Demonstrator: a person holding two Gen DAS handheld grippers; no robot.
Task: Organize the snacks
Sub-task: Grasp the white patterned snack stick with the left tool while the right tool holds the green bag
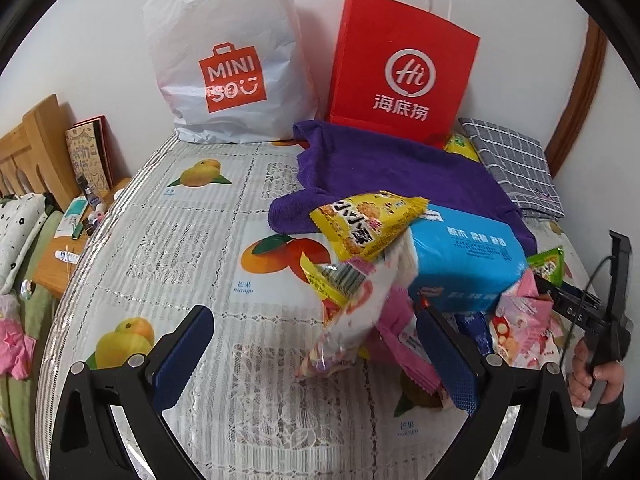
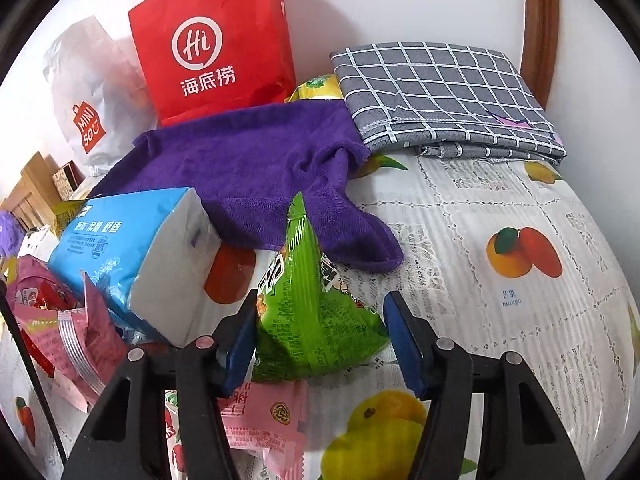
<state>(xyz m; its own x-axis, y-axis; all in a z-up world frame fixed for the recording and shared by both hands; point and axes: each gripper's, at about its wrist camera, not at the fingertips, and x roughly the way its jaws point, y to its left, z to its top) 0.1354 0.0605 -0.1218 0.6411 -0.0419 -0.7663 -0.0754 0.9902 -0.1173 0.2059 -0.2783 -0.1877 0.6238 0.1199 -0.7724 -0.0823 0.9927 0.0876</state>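
Fruit-print tablecloth (image 1: 192,248), MINISO bag (image 1: 228,64)

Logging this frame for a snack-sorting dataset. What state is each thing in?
left claw: open, nothing clamped
right claw: open around the green snack bag
green snack bag: sealed, standing on end
tissue pack: sealed, tilted
red paper bag: upright
white plastic bag: upright
purple towel: spread, rumpled
checked cloth: folded

paper bag (image 1: 400,60): red, white round logo
plastic bag (image 1: 228,60): white, orange-red logo
towel (image 2: 256,168): solid purple
folded cloth (image 2: 440,96): grey w/ white grid
tissue pack (image 2: 132,248): light blue & white
snack pkt (image 2: 316,304): bright green
tabletop cover (image 1: 192,248): white lace, orange/yellow mango prints
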